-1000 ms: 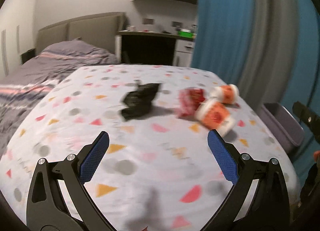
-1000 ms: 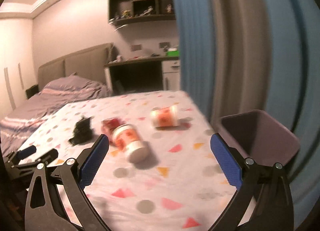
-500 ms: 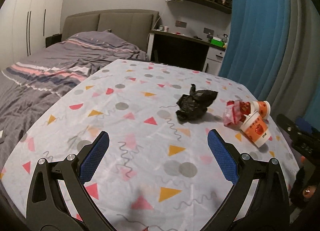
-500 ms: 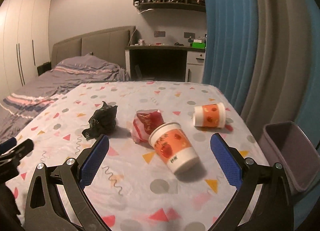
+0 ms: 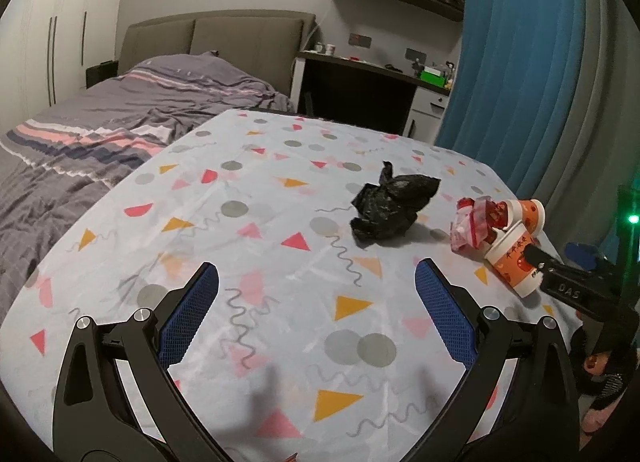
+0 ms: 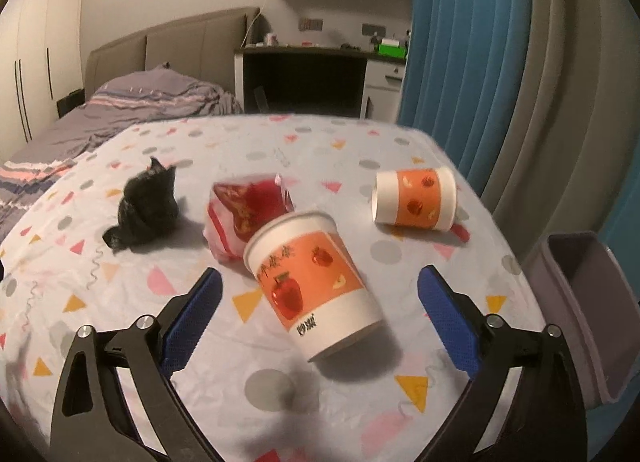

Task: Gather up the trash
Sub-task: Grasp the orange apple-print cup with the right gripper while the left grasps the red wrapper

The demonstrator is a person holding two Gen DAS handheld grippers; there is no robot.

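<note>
Trash: cups point(image 6: 316, 286) ×2 | red wrapper point(image 6: 248, 214) ×1 | black bag point(image 6: 146, 208) ×1

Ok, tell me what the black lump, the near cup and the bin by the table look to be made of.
Black lump: thin plastic film, probably a crumpled bag; glossy creases and a twisted tail.
Near cup: likely paper; matte white wall, printed orange band, rolled rim, lying on its side.
Bin: probably moulded plastic; smooth, dull purple-grey walls.
</note>
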